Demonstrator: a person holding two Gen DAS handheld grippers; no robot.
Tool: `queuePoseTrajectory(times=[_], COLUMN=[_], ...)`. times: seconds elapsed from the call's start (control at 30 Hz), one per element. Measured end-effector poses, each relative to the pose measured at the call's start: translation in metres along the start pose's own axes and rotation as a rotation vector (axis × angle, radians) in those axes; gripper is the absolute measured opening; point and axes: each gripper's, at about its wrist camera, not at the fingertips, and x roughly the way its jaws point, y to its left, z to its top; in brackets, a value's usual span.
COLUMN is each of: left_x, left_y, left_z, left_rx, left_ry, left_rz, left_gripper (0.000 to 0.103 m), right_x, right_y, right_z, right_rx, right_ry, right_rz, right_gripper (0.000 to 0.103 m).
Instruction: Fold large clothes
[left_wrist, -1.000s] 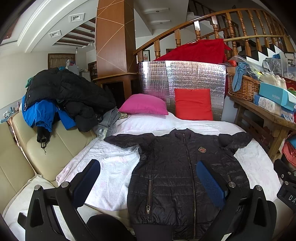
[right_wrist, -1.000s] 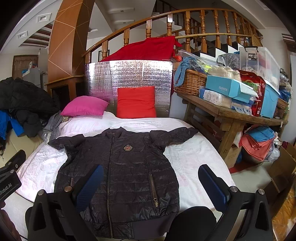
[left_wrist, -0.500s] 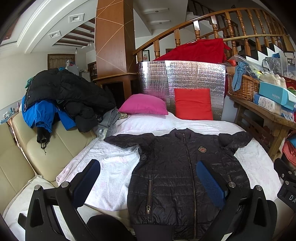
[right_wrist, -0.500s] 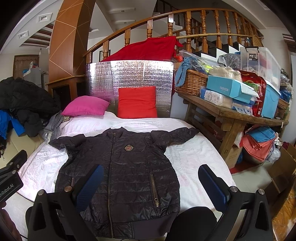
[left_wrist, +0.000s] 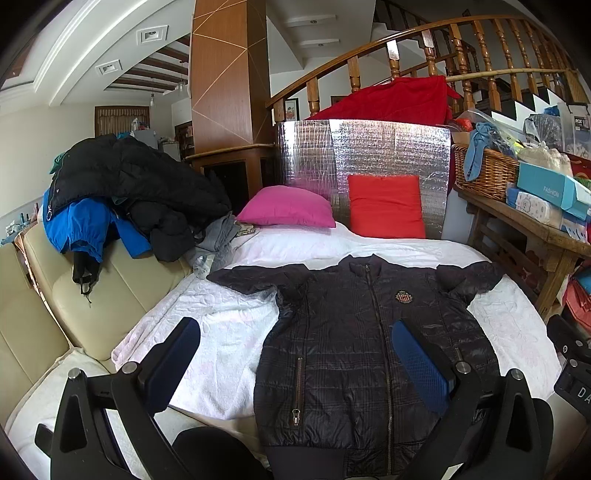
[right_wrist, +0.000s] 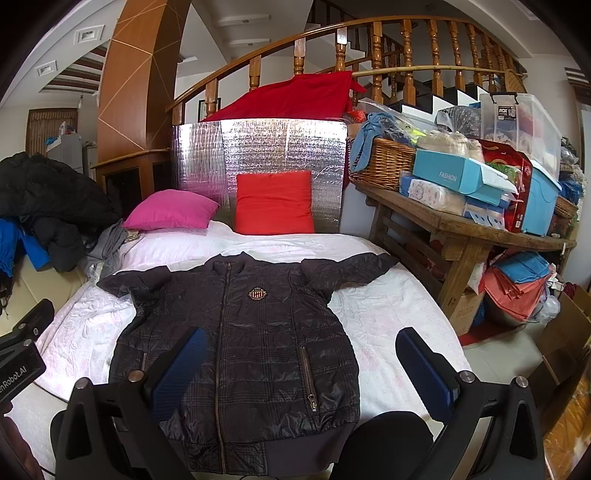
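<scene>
A dark quilted zip jacket (left_wrist: 354, 350) lies flat, front up, on the white bed cover (left_wrist: 221, 325), sleeves spread to both sides, hem nearest me. It also shows in the right wrist view (right_wrist: 251, 339). My left gripper (left_wrist: 295, 354) is open and empty, held above the hem, with one blue pad over the cover and the other over the jacket. My right gripper (right_wrist: 299, 365) is open and empty above the jacket's right half and hem.
A pink pillow (left_wrist: 286, 210) and a red pillow (left_wrist: 386, 206) lean at the bed's head against a foil panel (right_wrist: 258, 155). Piled coats (left_wrist: 122, 192) sit on a cream sofa (left_wrist: 74, 295) at left. A cluttered wooden table (right_wrist: 461, 229) stands at right.
Both views have shifted only slightly; the jacket has not moved and both grippers stay open.
</scene>
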Motion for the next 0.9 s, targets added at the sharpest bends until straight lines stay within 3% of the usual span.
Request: queuePoseTrajectory(times=[0.37,0.9], left_x=[-0.001,0.011], left_y=[-0.002,-0.008], left_z=[0.003,0.002], left_rx=[0.016,-0.003], left_ry=[-0.024,0.005], left_rz=[0.003,-0.009], left_gripper=[0.103,0.103], right_x=[0.001,0.008], right_y=[0.0,-0.002], right_z=[0.0,0.0], right_rx=[0.0,-0.003], right_ry=[-0.001,0.009], right_rz=[0.0,-0.002], right_gripper=[0.103,0.103])
